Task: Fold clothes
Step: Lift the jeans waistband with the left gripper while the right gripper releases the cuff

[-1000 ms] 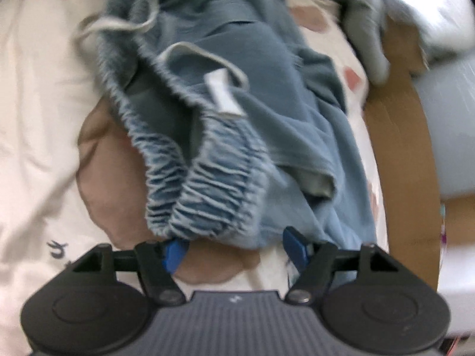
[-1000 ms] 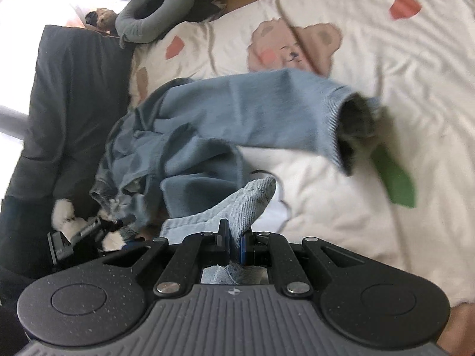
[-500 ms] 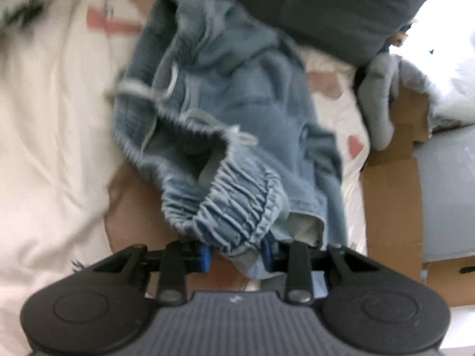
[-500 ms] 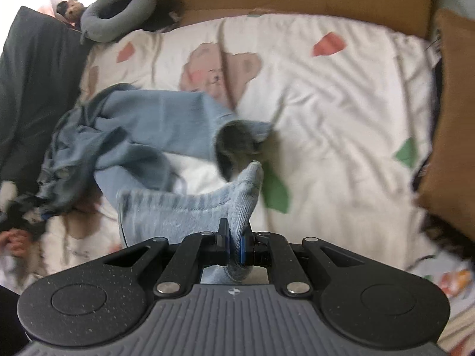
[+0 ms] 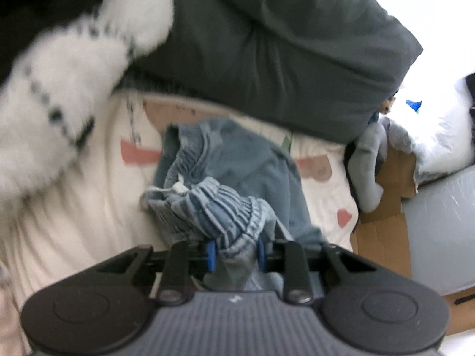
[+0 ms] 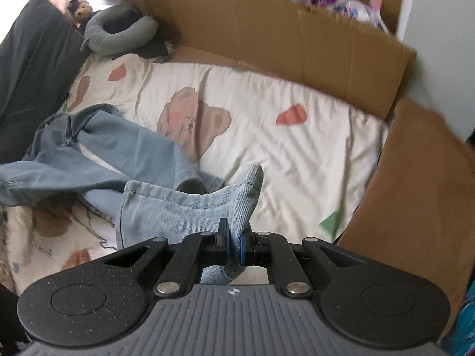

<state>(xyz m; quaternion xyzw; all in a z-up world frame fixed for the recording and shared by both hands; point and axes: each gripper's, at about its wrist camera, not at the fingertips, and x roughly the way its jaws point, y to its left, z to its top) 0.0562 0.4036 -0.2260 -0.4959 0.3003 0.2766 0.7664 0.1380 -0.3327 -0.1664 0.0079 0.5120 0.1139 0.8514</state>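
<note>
The blue denim trousers (image 6: 98,160) lie crumpled on the cream bear-print sheet (image 6: 297,154), lifted at both ends — the gathered elastic waistband (image 5: 219,210) bunched between the pads of the left gripper (image 5: 236,255), whose jaws have just been closing onto it, and one leg cuff (image 6: 237,201) pinched tight in the narrow right gripper (image 6: 234,243). The other leg (image 6: 139,151) trails loose across the sheet toward the dark pillow (image 5: 282,53). This looks like the spreading step before any fold: next, the two grips likely need drawing apart to pull the fabric taut, then laying it flat on the open sheet.
</note>
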